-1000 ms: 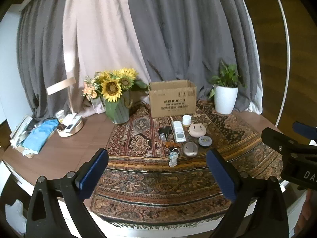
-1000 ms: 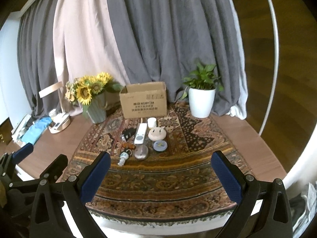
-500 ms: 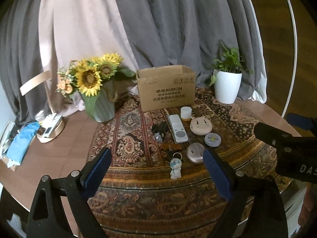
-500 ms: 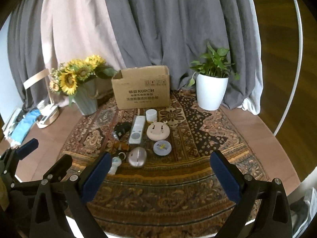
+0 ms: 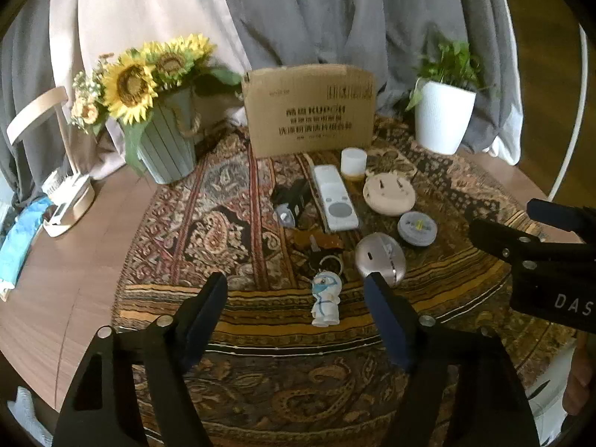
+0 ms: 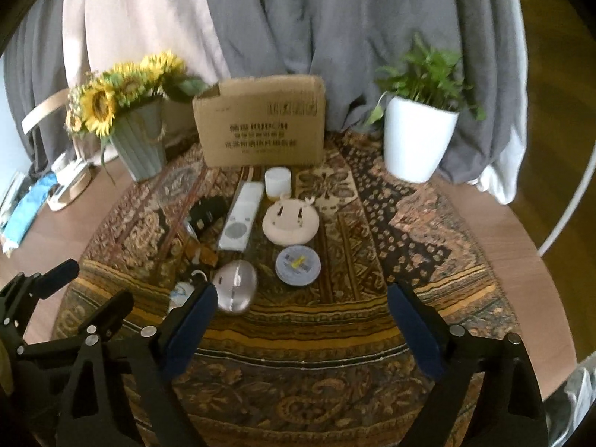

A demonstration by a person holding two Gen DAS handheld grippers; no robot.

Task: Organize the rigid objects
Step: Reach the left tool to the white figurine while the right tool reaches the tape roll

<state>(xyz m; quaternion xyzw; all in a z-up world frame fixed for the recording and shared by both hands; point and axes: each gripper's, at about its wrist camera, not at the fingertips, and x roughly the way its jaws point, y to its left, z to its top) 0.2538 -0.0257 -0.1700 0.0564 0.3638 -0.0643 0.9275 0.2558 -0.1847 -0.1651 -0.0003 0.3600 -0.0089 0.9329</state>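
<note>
Small rigid items lie on a patterned rug (image 5: 208, 231) in front of a cardboard box (image 5: 309, 108): a white remote (image 5: 335, 197), a white cylinder (image 5: 354, 162), a beige round device (image 5: 389, 195), a grey tin (image 5: 416, 228), a silver mouse (image 5: 380, 259), a black item (image 5: 292, 195) and an astronaut figurine (image 5: 326, 303). My left gripper (image 5: 295, 283) hovers short of the figurine, its jaws closing with nothing touching the pads. My right gripper (image 6: 302, 294) hangs before the mouse (image 6: 235, 287) and tin (image 6: 298, 264), its jaws also closing on nothing.
A sunflower vase (image 5: 164, 149) stands at the back left and a white potted plant (image 5: 443, 119) at the back right. A lamp base (image 5: 69, 205) and blue cloth (image 5: 18, 242) lie on the wooden table at far left. Grey curtains hang behind.
Both grippers have come forward and down toward the items, which now look larger and nearer. Each pair of fingers stands narrower than before.
</note>
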